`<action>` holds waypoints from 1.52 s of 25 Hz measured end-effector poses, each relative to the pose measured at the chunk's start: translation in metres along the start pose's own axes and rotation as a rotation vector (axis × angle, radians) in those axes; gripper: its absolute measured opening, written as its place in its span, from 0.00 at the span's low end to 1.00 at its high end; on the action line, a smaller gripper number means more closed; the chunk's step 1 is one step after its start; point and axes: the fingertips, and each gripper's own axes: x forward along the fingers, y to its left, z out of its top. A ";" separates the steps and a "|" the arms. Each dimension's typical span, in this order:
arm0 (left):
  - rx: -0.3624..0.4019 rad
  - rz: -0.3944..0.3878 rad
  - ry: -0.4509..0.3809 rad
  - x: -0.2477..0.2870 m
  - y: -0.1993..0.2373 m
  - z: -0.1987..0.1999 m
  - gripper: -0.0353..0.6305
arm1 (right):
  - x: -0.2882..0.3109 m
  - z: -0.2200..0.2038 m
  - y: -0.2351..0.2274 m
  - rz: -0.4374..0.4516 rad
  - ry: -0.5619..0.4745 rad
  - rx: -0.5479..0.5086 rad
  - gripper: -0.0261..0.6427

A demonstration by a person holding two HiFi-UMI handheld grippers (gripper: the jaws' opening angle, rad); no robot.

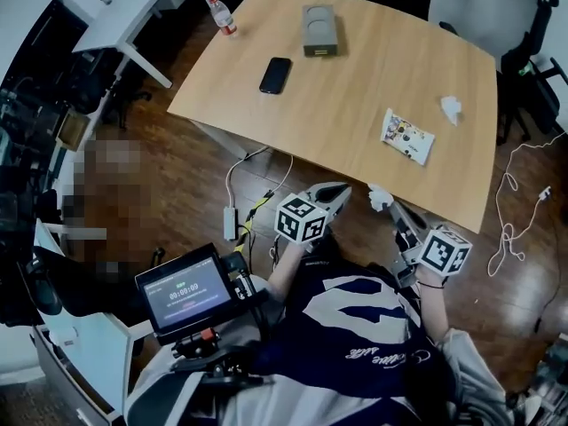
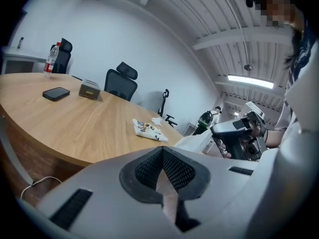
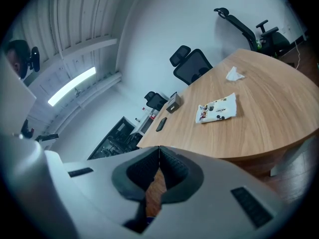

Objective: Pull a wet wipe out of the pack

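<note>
The left gripper (image 1: 340, 190) has its jaws clenched on nothing. The right gripper (image 1: 391, 205) has its jaws clenched, with a white wipe (image 1: 379, 197) at their tips. Both hang off the table (image 1: 355, 96) edge. The wet wipe pack (image 1: 407, 136) lies flat on the table, well apart.

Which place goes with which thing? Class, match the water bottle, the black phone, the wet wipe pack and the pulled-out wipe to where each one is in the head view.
Things
1. water bottle
2. black phone
3. wet wipe pack
4. pulled-out wipe

Places
A. off the table, at the tip of the right hand-held gripper
B. far left corner of the table
C. lying flat on the near right part of the table
D. lying flat near the grey box

Pairs: 1-B, 2-D, 3-C, 4-A
</note>
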 end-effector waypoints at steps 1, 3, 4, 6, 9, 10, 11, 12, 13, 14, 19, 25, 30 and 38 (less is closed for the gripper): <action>-0.003 -0.005 -0.008 0.009 -0.011 0.002 0.06 | -0.012 0.003 -0.006 -0.001 -0.005 0.000 0.04; -0.008 -0.026 -0.014 0.031 -0.040 0.001 0.06 | -0.041 0.008 -0.024 -0.015 -0.014 -0.002 0.04; -0.010 -0.041 -0.010 0.044 -0.056 -0.002 0.06 | -0.057 0.010 -0.036 -0.029 -0.020 -0.006 0.04; -0.008 -0.070 0.006 0.070 -0.088 -0.013 0.06 | -0.092 0.014 -0.062 -0.062 -0.037 -0.013 0.04; 0.012 -0.076 0.032 0.104 -0.131 -0.030 0.06 | -0.144 0.020 -0.096 -0.099 -0.064 -0.010 0.04; 0.018 -0.068 0.036 0.113 -0.143 -0.036 0.06 | -0.159 0.022 -0.105 -0.105 -0.068 -0.010 0.04; 0.017 -0.059 0.038 0.120 -0.155 -0.042 0.06 | -0.172 0.022 -0.114 -0.107 -0.067 -0.011 0.04; 0.009 -0.050 0.035 0.126 -0.165 -0.047 0.06 | -0.184 0.023 -0.121 -0.106 -0.063 -0.012 0.04; -0.003 -0.043 0.030 0.130 -0.174 -0.050 0.06 | -0.193 0.022 -0.127 -0.101 -0.056 -0.010 0.04; -0.016 -0.035 0.026 0.131 -0.183 -0.054 0.06 | -0.200 0.021 -0.131 -0.093 -0.047 -0.004 0.04; -0.028 0.040 0.045 0.110 -0.206 -0.070 0.06 | -0.212 0.009 -0.138 -0.032 -0.001 0.037 0.04; -0.038 0.165 0.008 0.058 -0.194 -0.074 0.06 | -0.186 -0.010 -0.118 0.071 0.019 0.032 0.04; -0.035 0.169 -0.046 0.040 -0.198 -0.065 0.06 | -0.176 -0.023 -0.095 0.119 0.031 0.013 0.04; -0.034 0.171 -0.120 -0.021 -0.219 -0.069 0.06 | -0.171 -0.057 -0.045 0.145 0.068 -0.020 0.04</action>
